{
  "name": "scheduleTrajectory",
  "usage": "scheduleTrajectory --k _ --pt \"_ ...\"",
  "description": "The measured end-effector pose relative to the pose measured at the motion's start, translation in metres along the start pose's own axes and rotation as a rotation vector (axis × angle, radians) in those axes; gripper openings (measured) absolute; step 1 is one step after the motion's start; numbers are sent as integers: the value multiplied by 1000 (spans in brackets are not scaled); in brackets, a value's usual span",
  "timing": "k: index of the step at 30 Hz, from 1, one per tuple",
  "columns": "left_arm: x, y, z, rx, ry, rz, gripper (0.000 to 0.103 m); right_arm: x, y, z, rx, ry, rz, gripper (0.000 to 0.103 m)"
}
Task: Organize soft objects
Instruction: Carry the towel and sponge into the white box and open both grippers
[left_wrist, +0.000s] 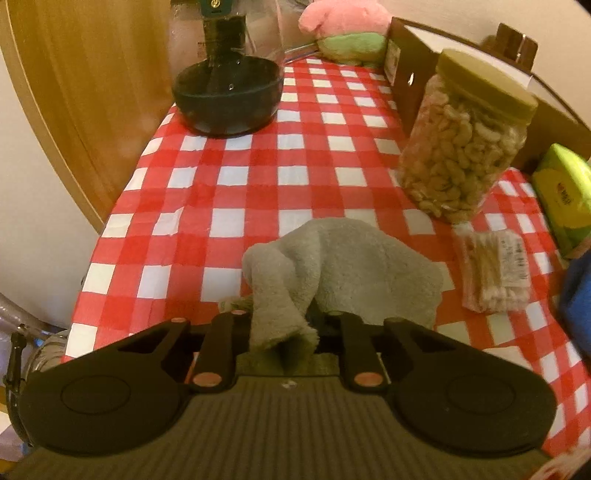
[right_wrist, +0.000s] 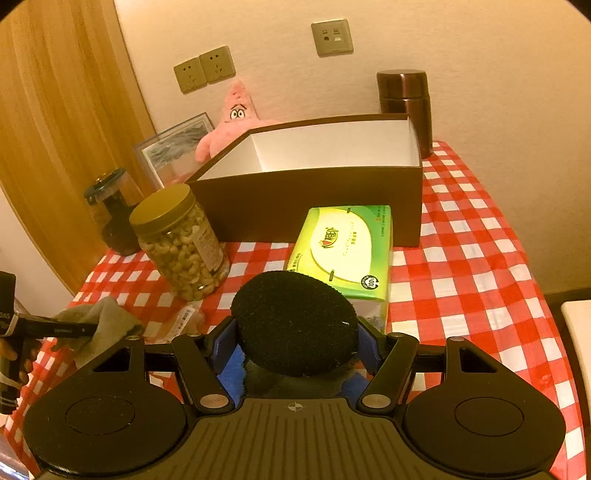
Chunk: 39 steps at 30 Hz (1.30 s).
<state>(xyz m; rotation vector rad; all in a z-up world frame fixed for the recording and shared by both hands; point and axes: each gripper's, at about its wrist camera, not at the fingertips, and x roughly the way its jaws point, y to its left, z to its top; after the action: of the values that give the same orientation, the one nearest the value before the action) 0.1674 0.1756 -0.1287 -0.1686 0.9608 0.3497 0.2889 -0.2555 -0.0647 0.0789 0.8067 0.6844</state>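
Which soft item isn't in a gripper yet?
The pink star plush behind the brown box. The grey cloth sits in the left gripper; the black-and-blue sponge sits in the right gripper.

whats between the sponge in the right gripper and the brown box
The green tissue pack lies between the sponge and the box, flat on the checked cloth, as the right wrist view shows.

left gripper pinches grey towel.
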Motion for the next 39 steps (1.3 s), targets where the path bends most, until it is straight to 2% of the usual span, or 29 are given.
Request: scheduleTrajectory --k 5,14,20,27,34,39 --pt "-14 -1 5 5 -34 -25 15 -2 2 3 -2 -7 7 66" --pt "-61 8 37 47 -161 11 15 -1 5 20 -14 -26 48 66" --pt "-92 8 79 64 -275 11 15 10 6 45 -52 -51 72 66" --pt "-103 -4 139 84 -369 -15 15 32 11 90 -107 -91 100 66" --pt "-94 -37 201 133 -431 -87 15 68 5 141 -85 -130 96 66" --pt "-75 -70 244 169 -444 -163 15 96 -4 175 -35 -134 66 66"
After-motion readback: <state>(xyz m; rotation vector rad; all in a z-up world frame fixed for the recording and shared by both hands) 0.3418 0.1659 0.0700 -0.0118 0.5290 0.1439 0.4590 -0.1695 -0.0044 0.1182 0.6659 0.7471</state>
